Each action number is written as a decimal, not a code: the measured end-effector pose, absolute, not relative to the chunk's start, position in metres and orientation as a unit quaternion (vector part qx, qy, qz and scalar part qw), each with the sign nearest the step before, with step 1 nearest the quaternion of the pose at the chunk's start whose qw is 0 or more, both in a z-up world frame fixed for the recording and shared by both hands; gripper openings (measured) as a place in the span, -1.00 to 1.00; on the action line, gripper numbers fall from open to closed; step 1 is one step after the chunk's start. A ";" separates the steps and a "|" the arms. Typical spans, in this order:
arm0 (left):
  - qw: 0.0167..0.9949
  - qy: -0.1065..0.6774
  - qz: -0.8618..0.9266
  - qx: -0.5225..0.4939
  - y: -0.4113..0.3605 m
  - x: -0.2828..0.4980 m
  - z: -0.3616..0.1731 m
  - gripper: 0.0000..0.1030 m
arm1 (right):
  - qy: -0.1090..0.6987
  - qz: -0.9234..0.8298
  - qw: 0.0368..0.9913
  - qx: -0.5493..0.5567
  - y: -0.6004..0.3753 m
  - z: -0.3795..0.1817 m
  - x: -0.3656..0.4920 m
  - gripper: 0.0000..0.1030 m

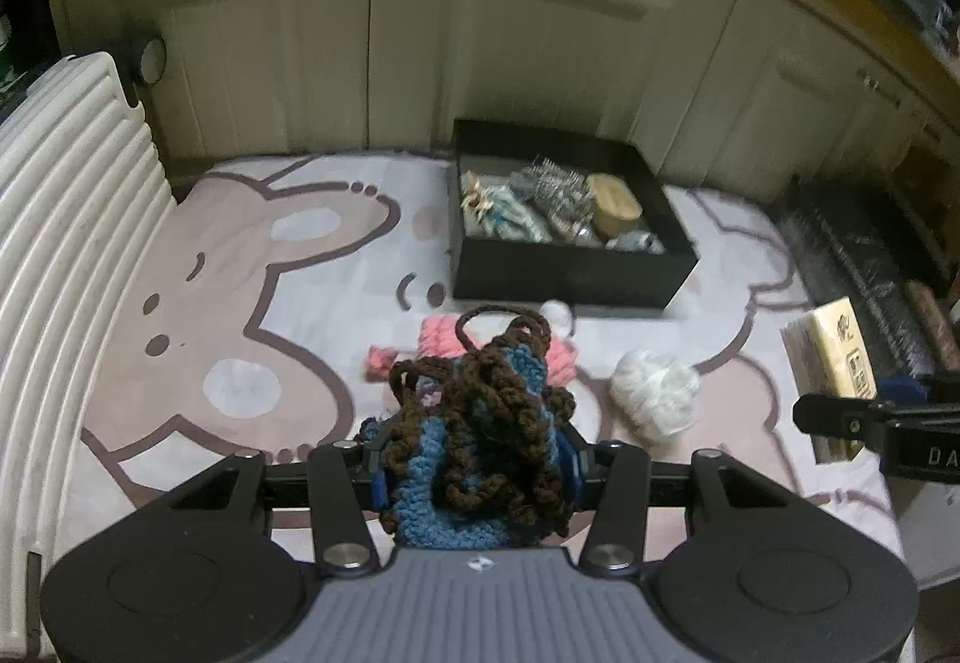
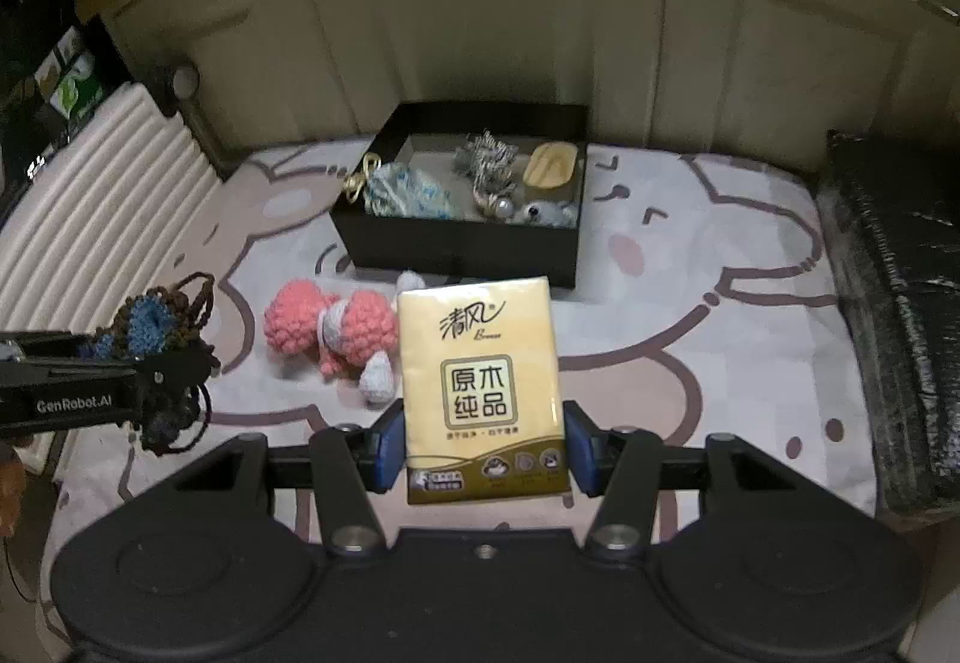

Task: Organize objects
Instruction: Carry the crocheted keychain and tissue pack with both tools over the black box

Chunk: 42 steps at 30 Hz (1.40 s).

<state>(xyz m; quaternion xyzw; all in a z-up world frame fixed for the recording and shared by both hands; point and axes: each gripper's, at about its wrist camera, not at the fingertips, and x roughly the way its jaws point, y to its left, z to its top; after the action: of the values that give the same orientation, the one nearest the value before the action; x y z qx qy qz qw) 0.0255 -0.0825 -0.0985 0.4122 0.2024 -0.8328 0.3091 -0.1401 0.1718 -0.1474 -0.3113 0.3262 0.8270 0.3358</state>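
My left gripper (image 1: 474,474) is shut on a brown and blue crochet pouch (image 1: 480,423), held above the mat; it also shows in the right wrist view (image 2: 150,330). My right gripper (image 2: 483,450) is shut on a yellow tissue pack (image 2: 483,381), also seen in the left wrist view (image 1: 831,363). A black box (image 2: 456,249) at the back holds several small items. A pink crochet toy (image 2: 333,333) lies on the mat in front of the box. A white yarn ball (image 1: 654,393) lies to its right.
A bunny-print mat (image 2: 690,303) covers the surface. A white ribbed suitcase (image 1: 60,243) stands at the left. Cream cabinet doors (image 1: 420,51) close off the back. A dark bundle (image 2: 900,303) lies along the right edge.
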 end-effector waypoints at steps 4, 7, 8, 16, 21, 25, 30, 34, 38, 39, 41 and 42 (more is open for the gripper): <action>0.302 0.204 -0.845 0.391 -0.073 0.020 -0.086 -0.03 | 0.332 0.827 0.349 -0.290 0.171 -0.137 -0.129 0.04; 0.296 0.204 -0.854 0.377 -0.068 0.015 -0.077 -0.03 | 0.332 0.828 0.359 -0.275 0.171 -0.129 -0.124 0.04; 0.296 0.205 -0.855 0.372 -0.068 0.012 -0.074 -0.03 | 0.333 0.828 0.363 -0.266 0.171 -0.126 -0.123 0.04; 0.295 0.204 -0.861 0.361 -0.089 -0.015 -0.059 -0.03 | 0.320 0.833 0.385 -0.235 0.193 -0.102 -0.129 0.04; 0.289 0.201 -0.871 0.342 -0.116 -0.043 -0.043 -0.03 | 0.317 0.833 0.395 -0.224 0.227 -0.093 -0.145 0.04; 0.283 0.197 -0.880 0.326 -0.140 -0.067 -0.034 -0.03 | 0.318 0.832 0.402 -0.211 0.257 -0.091 -0.159 0.04; 0.270 0.199 -0.889 0.312 -0.167 -0.094 -0.034 -0.03 | 0.312 0.834 0.405 -0.207 0.290 -0.097 -0.180 0.04; 0.259 0.204 -0.893 0.307 -0.185 -0.119 -0.044 -0.03 | 0.314 0.834 0.403 -0.208 0.312 -0.111 -0.197 0.04; 0.246 0.199 -0.896 0.311 -0.200 -0.144 -0.063 -0.02 | 0.320 0.829 0.410 -0.207 0.329 -0.127 -0.209 0.04; 0.246 0.196 -0.896 0.314 -0.203 -0.150 -0.069 -0.02 | 0.323 0.827 0.412 -0.207 0.332 -0.132 -0.211 0.04; 0.249 0.190 -0.892 0.326 -0.210 -0.162 -0.082 -0.02 | 0.333 0.823 0.410 -0.208 0.338 -0.144 -0.214 0.04; 0.252 0.188 -0.889 0.332 -0.214 -0.167 -0.090 -0.02 | 0.338 0.822 0.409 -0.208 0.341 -0.149 -0.216 0.04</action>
<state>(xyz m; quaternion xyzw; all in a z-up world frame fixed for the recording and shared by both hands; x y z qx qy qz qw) -0.1666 -0.2144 -0.0897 0.3320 0.1883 -0.8893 0.2518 -0.2160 0.3407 -0.1493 -0.2079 0.3378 0.8218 0.4090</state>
